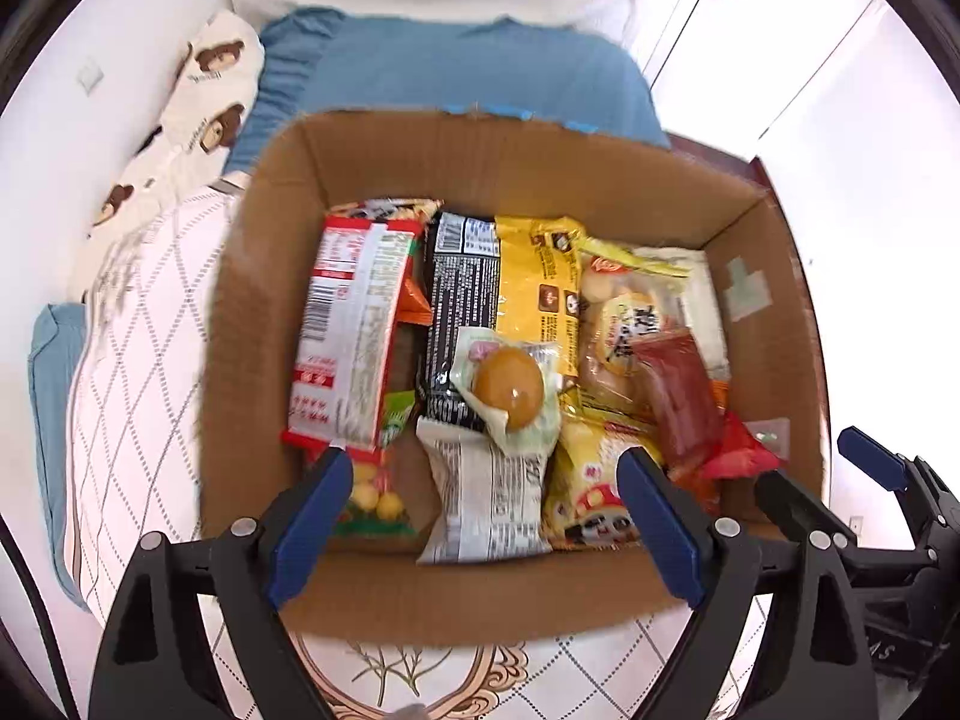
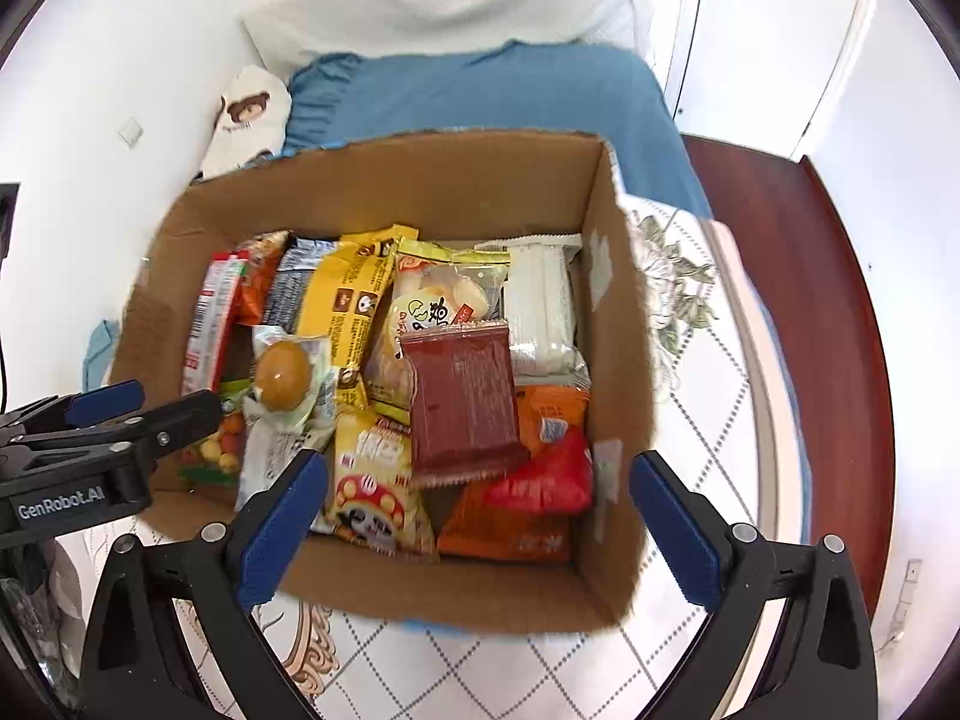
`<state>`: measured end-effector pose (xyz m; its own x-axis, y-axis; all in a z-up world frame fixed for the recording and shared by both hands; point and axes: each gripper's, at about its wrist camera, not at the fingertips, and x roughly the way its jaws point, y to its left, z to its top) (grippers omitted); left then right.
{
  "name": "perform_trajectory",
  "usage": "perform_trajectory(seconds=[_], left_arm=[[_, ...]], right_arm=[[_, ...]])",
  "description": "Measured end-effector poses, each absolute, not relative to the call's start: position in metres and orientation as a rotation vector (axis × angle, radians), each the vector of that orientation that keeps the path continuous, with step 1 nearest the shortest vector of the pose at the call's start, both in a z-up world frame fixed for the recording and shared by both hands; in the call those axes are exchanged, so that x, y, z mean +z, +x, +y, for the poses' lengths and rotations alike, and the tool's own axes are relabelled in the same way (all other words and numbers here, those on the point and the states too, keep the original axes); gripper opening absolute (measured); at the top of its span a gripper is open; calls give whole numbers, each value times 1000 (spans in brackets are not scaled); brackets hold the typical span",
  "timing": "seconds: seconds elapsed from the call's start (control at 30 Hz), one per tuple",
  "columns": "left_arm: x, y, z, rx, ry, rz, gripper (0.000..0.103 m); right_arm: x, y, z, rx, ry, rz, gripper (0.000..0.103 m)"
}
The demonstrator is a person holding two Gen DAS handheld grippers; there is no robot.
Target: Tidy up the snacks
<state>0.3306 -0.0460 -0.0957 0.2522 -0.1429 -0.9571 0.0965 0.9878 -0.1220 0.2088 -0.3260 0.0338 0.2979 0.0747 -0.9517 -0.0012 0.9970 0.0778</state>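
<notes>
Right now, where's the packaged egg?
In the cardboard box, the packaged egg lies on the black packet, left of the dark red packet.

Two hand-held tools, side by side and pointing steeply downward: left tool [image 1: 485, 468], black frame with blue pads [image 1: 312, 516], jaws spread wide with nothing between them; right tool [image 2: 479, 474], same build, jaws spread wide and likewise empty, pads [image 2: 675, 522] touching nothing.

Home bedroom, bed [image 1: 468, 84], pillow [image 1: 204, 102], door [image 2: 774, 30]
</notes>
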Motion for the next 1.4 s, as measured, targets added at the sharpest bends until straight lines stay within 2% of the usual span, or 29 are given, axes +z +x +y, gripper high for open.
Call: perform_trajectory(seconds=[0.2, 0.57, 1.0, 1.4], left_arm=[[-54, 277, -39, -128, 1, 1132, 90], [13, 168, -23, -88, 7, 918, 90], [67, 77, -6, -60, -4, 797, 90], [87, 40, -10, -75, 21, 727, 90]], right_arm=[[73, 162, -326, 35, 49, 1137, 102], [146, 52, -314, 64, 19, 965, 102], [227, -60, -303, 53, 25, 787, 103], [257, -101, -293, 59, 11, 723, 103]])
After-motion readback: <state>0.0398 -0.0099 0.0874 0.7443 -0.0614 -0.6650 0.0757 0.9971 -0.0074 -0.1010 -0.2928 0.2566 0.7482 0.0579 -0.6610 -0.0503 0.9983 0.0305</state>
